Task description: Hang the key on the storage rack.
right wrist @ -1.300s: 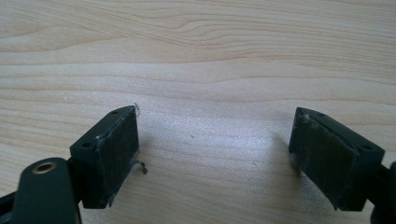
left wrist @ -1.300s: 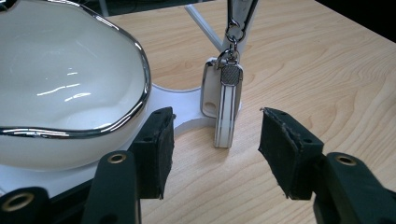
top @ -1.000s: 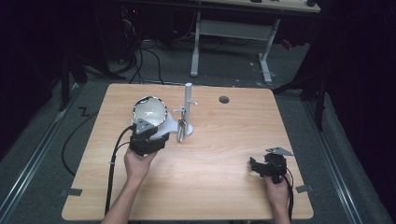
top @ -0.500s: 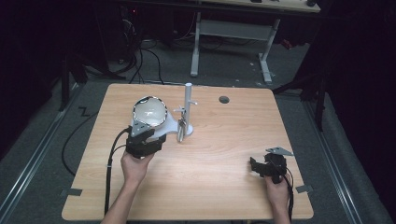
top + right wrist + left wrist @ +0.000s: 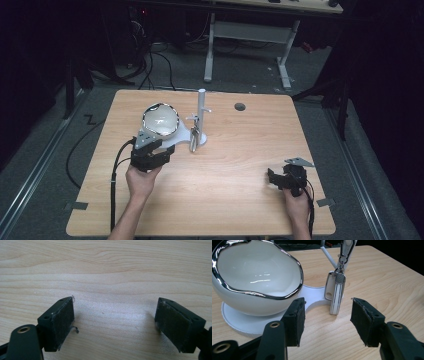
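A white bowl with a chrome rim sits on a white base. A thin white post rises from that base. From a clip on the post's arm hangs a white key fob, its lower end close to the wood. My left gripper is open, just short of the bowl and fob, with nothing between its pads. My right gripper is open over bare wood near the table's front right.
The wooden table has a round cable hole at the back right. A black cable trails from the left gripper off the front edge. Beyond the table stand a white desk frame and dark floor.
The left gripper has shifted slightly to the left in front of the bowl. The right gripper has not moved.
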The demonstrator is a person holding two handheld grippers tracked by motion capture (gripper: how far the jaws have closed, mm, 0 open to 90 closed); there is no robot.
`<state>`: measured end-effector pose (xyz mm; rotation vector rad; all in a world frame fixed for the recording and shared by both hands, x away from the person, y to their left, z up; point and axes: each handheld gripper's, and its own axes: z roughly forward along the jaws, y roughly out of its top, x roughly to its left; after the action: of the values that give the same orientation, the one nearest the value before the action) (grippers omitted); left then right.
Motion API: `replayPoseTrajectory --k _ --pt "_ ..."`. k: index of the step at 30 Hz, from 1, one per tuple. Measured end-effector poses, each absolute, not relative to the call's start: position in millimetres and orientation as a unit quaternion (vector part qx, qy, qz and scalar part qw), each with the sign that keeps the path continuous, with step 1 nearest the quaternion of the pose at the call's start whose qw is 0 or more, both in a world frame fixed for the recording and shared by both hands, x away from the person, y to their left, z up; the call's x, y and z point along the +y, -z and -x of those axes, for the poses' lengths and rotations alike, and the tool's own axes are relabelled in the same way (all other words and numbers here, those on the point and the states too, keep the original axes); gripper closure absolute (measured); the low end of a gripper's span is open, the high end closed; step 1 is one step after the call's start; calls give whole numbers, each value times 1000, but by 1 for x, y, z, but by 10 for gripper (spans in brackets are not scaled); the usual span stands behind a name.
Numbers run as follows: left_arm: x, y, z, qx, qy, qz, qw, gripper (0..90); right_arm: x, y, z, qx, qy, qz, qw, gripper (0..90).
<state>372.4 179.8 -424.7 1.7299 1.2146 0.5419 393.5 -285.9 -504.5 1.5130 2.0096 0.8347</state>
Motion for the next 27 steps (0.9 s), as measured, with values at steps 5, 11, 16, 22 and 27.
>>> replayPoseTrajectory --k 5,11,16,22,27 --pt "183 426 -369 498 -217 -699 465 453 -286 504 -394 736 -305 -554 243 161" --pt "188 428 -365 502 -216 -694 468 454 -286 505 -393 735 -305 -554 243 161" --pt "191 429 -362 507 -216 -690 470 453 -286 504 -393 735 -305 -554 243 161" --pt "197 431 -358 513 -216 -684 471 453 -286 504 -393 736 -305 -554 243 161" --pt "200 433 -355 516 -216 -682 471 452 -286 504 -393 735 -305 -554 243 161"
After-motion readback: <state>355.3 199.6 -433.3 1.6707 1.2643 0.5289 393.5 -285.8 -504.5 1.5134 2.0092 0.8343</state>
